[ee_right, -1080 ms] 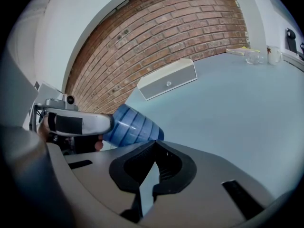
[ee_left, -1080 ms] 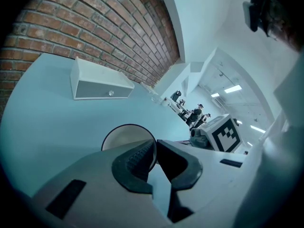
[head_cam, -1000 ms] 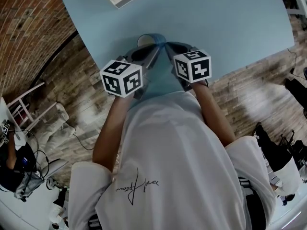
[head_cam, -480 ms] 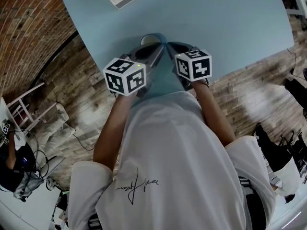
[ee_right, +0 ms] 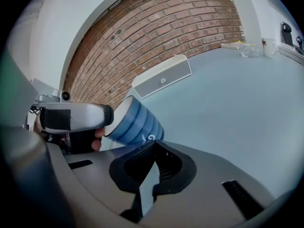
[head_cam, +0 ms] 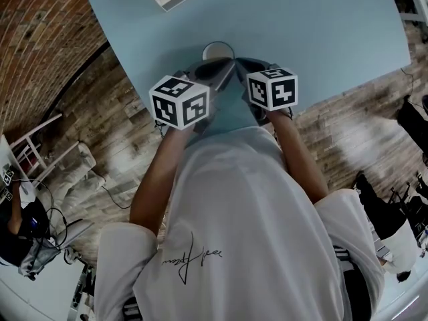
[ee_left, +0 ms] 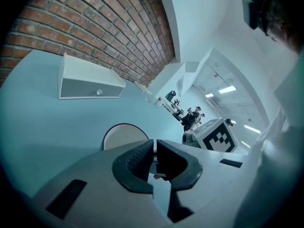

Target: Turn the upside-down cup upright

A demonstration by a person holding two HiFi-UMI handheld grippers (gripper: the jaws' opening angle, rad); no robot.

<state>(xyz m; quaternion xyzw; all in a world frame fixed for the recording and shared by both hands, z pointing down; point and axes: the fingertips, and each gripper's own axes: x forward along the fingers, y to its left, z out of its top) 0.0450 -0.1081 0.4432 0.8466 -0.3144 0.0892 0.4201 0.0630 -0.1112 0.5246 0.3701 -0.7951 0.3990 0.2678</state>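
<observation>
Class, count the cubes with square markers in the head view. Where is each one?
2. One marker cube rides on the left gripper, which grips the cup; the other rides on the right gripper beside it. None seems hidden.

A pale blue table is set against a red brick wall, which is curved into an arch beneath white plaster. A white box with a small round knob (possibly a drawer front) is placed on the table close to the bricks. The floor is laid in worn wooden planks, and a white chair is stood on it to one side. Long ceiling lights are lit in the white room beyond.
</observation>
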